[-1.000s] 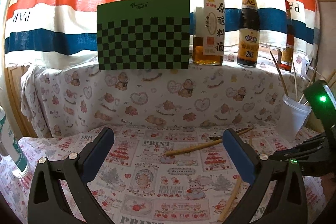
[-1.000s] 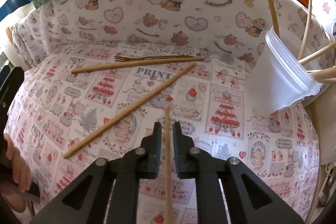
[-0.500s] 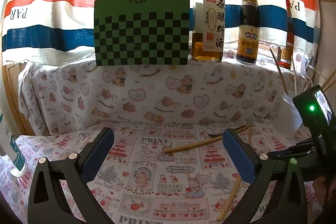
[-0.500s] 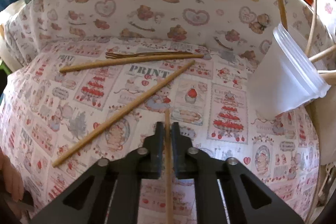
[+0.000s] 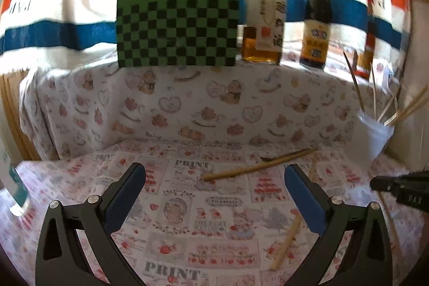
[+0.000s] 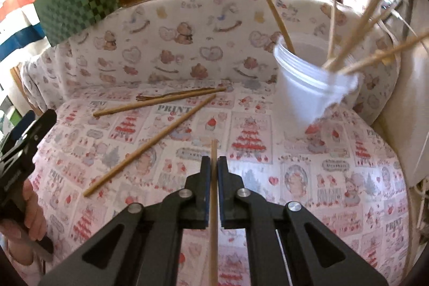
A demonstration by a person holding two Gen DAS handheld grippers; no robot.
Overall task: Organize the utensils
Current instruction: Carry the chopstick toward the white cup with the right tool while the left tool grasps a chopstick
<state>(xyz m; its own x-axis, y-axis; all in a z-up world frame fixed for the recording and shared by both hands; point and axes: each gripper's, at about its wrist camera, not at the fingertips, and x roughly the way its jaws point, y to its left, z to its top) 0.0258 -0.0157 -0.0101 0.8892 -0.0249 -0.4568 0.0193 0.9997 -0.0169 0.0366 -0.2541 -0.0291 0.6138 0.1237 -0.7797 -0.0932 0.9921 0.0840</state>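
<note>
The left gripper (image 5: pixel 214 195), jaws spread wide and holding nothing, hovers over bare printed cloth (image 6: pixel 335 178) at the counter's left. Two loose chopsticks (image 6: pixel 150 141) and a fork (image 6: pixel 171 94) lie mid-counter toward the back edge. The right gripper (image 6: pixel 214 165) is clenched on a thin pale wooden chopstick (image 6: pixel 213 205). The plastic cup (image 6: pixel 305 87) of sticks leans at the back right corner.

Left wrist cam sits low over the tabletop (image 5: pixel 214 205), facing the back wall. Right one tilts down steeper, closer to the plastic cup (image 6: pixel 308 87). Both catch the loose chopsticks (image 5: pixel 257 168), cup and checkered board (image 5: pixel 177 23).
</note>
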